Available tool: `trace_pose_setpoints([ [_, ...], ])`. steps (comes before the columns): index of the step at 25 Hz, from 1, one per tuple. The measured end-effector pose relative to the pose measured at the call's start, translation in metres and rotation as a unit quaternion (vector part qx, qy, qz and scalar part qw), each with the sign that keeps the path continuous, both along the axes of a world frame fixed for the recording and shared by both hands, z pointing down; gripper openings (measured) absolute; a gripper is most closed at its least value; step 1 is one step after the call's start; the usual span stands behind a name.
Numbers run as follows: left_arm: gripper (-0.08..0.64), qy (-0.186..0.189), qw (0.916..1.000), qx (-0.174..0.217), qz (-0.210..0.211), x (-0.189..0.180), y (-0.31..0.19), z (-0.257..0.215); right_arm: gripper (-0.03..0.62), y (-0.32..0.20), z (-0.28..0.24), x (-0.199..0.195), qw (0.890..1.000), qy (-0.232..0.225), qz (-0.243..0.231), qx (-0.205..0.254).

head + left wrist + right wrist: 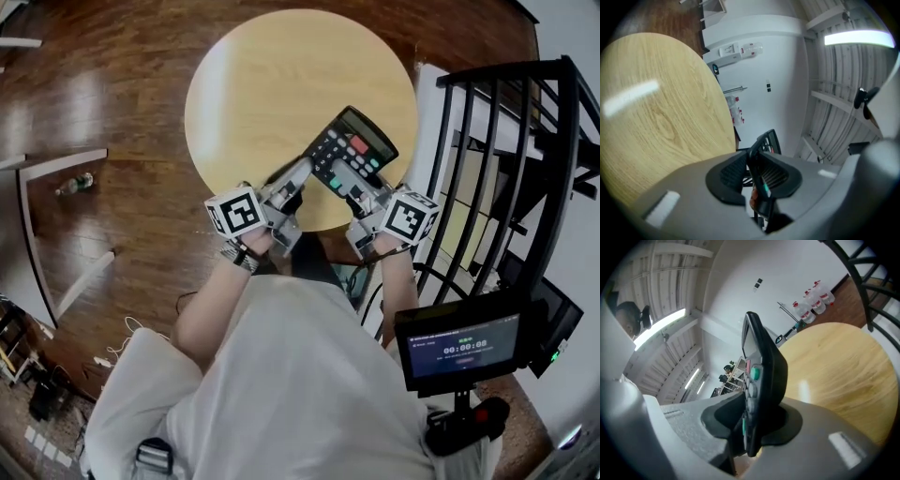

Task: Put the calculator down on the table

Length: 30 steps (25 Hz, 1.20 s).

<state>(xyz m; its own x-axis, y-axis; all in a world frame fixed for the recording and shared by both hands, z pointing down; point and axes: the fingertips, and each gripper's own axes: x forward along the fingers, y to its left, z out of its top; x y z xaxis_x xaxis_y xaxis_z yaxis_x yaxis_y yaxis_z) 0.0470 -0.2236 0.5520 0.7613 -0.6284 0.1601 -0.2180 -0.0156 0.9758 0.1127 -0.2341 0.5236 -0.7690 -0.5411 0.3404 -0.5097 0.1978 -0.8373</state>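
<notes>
A black calculator (352,150) with coloured keys hangs tilted over the near right part of the round wooden table (281,84), held from both sides. My left gripper (302,174) is shut on its near left corner. In the left gripper view the calculator (758,164) shows edge-on between the dark pads (729,176), with the table (656,117) spreading to the left. My right gripper (345,180) is shut on its near right edge. In the right gripper view the calculator (761,362) stands up between the pads, keys facing left, and the table (839,376) lies to the right.
A black metal railing (525,169) stands close to the table's right side. A small screen on a stand (459,347) is at the lower right. A bottle (75,184) and a white frame (28,216) lie on the wooden floor at left. Water bottles (813,298) stand by the far wall.
</notes>
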Motion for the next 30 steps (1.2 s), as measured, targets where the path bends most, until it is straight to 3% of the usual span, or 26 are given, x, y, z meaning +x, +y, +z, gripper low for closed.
trace_pose_setpoints([
  [10,0.083,-0.029,0.9973,-0.041,0.054,0.008,0.003,0.060,0.122,0.011,0.078,0.005,0.986,-0.090,0.041,-0.133],
  [16,0.080,-0.055,0.9928,-0.064,0.085,0.012,0.010,0.082,0.170,0.026,0.104,-0.002,0.982,-0.101,0.031,-0.159],
  [19,0.078,-0.065,0.9913,-0.071,0.089,0.013,0.015,0.089,0.199,0.030,0.112,0.000,0.982,-0.087,0.018,-0.166],
  [24,0.078,-0.070,0.9910,-0.077,0.084,0.010,0.017,0.094,0.213,0.046,0.131,0.013,0.979,-0.018,0.003,-0.205],
  [30,0.078,-0.072,0.9914,-0.072,0.083,0.008,0.015,0.094,0.213,0.044,0.128,0.009,0.982,-0.026,0.002,-0.189],
])
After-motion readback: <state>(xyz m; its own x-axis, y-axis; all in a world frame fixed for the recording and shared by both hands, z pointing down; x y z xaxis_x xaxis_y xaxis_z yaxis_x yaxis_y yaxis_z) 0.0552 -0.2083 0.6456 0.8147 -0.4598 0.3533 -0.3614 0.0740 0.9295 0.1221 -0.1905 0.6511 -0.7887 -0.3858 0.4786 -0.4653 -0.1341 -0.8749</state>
